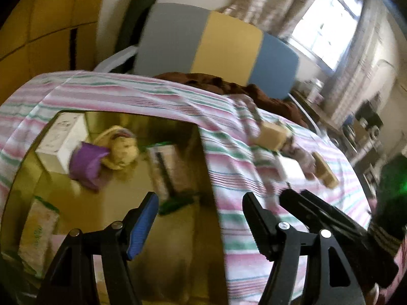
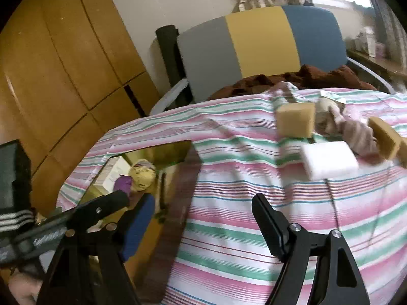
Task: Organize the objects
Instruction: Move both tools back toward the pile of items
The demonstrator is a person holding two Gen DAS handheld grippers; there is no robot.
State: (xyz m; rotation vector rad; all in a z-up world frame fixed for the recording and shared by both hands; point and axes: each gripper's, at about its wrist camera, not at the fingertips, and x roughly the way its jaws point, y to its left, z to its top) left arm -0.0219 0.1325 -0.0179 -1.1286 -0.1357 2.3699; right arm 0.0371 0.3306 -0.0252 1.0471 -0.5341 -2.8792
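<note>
A gold tray [image 1: 84,213] lies on the striped cloth and holds a purple pouch [image 1: 85,162], a yellow cloth ball [image 1: 119,150], a white box [image 1: 61,137] and a packet [image 1: 35,231]. My left gripper [image 1: 201,218] is open and empty over the tray's right edge. My right gripper [image 2: 203,225] is open and empty over the cloth, right of the tray [image 2: 162,152]. Ahead on the cloth lie a tan sponge block [image 2: 295,122], a white block [image 2: 328,160], a crumpled cloth [image 2: 356,132] and a tan sponge slab [image 2: 384,137].
The striped cloth [image 2: 229,203] covers the table. A chair with a grey, yellow and blue back [image 2: 262,43] stands behind it with a brown fabric [image 2: 292,78] on its seat. A wooden cabinet [image 2: 51,76] is at the left.
</note>
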